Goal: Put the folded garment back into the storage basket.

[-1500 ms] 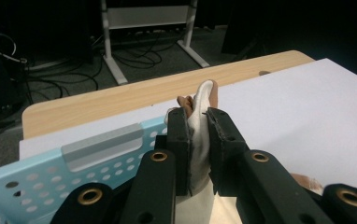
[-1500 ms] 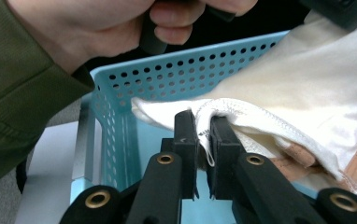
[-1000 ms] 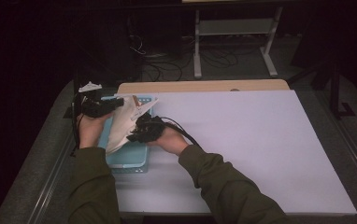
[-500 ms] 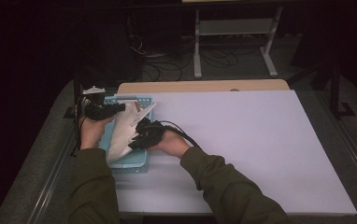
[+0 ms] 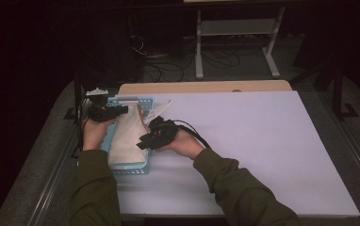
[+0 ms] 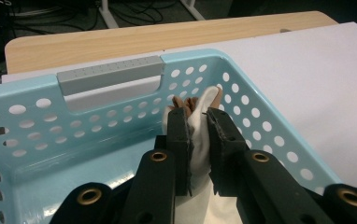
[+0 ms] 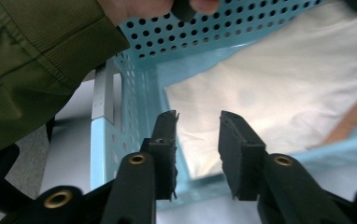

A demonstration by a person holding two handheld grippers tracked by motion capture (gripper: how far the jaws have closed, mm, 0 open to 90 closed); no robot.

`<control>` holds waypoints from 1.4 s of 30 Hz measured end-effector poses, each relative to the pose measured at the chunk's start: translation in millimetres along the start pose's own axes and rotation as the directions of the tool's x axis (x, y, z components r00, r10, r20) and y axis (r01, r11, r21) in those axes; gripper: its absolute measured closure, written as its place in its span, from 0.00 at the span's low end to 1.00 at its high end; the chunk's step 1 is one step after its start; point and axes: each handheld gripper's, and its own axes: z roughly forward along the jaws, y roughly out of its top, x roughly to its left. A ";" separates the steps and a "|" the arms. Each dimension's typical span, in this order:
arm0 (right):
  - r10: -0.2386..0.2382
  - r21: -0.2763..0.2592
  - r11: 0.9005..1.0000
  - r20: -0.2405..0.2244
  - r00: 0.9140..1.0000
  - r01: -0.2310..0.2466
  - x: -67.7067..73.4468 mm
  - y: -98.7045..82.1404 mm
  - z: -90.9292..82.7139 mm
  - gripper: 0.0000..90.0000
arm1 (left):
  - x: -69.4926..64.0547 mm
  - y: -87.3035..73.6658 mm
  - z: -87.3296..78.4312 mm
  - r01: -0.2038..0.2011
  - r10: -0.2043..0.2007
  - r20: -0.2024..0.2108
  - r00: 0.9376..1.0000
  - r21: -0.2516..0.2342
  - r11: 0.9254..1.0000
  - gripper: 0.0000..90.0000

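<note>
Since a second ago the cloth has sunk from a raised, draped bundle to lie flatter inside the basket, and your right tool has just been opening, with nothing between its jaws now.

On the left, your left tool is clamped on a bunched corner of the cream cloth, just inside the far wall of the pale blue, perforated basket. That grip looks meant to pin the far end in place while the rest settles, so the fabric does not slide back out. A strip of brown edging shows above the jaws.

Moving right, most of the cloth rests on the basket floor, with one pale tail hanging over the far right rim onto the worktop. Your right tool hovers above the near end of the basket, jaws apart, pointing down at the fabric without touching it; I judge you have released there because that end already sits inside.

The worktop is covered with a plain pale sheet, bare to the right of the basket, with a wooden strip along its far edge. Beyond it the room is dark: cables on the floor and a light metal stand behind the worktop.
</note>
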 end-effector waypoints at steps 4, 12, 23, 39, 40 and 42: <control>0.017 -0.018 1.000 0.045 0.999 -0.016 -3.4 -7.7 -17.6 0.62 | 6.0 -4.0 -1.7 0.002 -0.002 -0.022 1.000 0.016 1.000 0.88; 0.055 -0.034 0.998 0.108 0.993 -0.052 -15.7 -28.1 -46.3 0.58 | 16.0 -5.6 -2.5 0.016 -0.016 -0.040 0.999 0.000 1.000 0.87; 0.099 -0.058 0.994 0.158 0.982 -0.091 -19.8 -48.4 -72.8 0.55 | 16.2 -3.6 4.2 -0.017 0.019 -0.087 0.996 0.025 1.000 0.72; 0.133 -0.074 0.990 0.231 0.964 -0.119 -32.7 -77.3 -100.6 0.46 | -1.1 2.3 8.9 -0.069 0.070 -0.015 0.997 0.012 0.998 0.48; 0.140 -0.080 0.989 0.238 0.961 -0.124 -33.5 -80.2 -103.1 0.45 | -3.1 2.5 9.7 -0.071 0.071 -0.007 0.997 0.013 0.997 0.47; 0.146 -0.091 0.988 0.251 0.957 -0.127 -34.4 -84.8 -106.9 0.43 | -7.8 3.2 10.8 -0.076 0.076 0.008 0.997 0.010 0.997 0.44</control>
